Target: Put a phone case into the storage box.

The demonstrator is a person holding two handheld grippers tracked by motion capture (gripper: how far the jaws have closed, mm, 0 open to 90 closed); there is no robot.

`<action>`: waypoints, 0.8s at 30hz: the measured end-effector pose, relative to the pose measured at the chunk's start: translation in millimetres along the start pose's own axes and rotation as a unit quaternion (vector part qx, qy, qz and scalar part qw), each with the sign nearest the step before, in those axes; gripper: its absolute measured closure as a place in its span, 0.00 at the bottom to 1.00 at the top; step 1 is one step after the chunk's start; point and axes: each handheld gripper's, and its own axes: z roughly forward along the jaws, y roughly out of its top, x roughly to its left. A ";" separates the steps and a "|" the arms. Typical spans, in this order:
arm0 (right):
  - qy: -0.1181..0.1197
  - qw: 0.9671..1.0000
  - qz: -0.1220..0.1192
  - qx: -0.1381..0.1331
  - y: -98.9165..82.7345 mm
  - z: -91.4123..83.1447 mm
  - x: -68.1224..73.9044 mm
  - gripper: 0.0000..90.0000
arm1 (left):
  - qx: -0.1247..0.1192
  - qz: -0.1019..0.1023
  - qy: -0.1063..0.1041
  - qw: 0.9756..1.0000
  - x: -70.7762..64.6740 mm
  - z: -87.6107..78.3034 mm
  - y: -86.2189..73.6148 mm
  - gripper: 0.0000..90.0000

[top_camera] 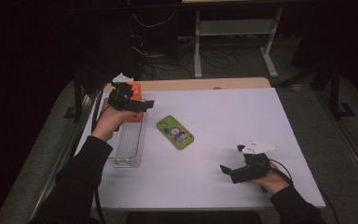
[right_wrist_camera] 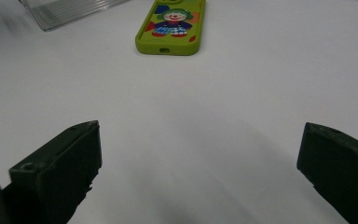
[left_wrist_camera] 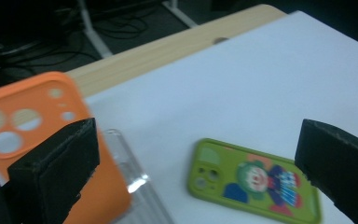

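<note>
Where tongs gape, bare tabletop.

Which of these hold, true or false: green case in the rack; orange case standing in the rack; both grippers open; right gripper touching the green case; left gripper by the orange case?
1. The green case is in the rack. False: it lies flat on the table, beside the rack.
2. The orange case stands at the rack's far end. True.
3. Both grippers are open. True: the left gripper and right gripper both show jaws wide apart.
4. The right gripper touches the green case. False: it is well short of it, with bare table between.
5. The left gripper is by the orange case. True.
</note>
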 end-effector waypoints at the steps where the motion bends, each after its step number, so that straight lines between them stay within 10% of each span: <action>1: 0.000 1.000 0.000 0.000 0.0 0.0 0.0 0.00 | 0.002 -0.002 -0.013 1.000 -4.5 0.2 -1.4 0.00; 24: 0.004 1.000 -0.003 0.005 0.1 1.3 0.0 0.00 | 0.014 0.073 -0.132 0.988 -90.4 4.5 -55.1 0.00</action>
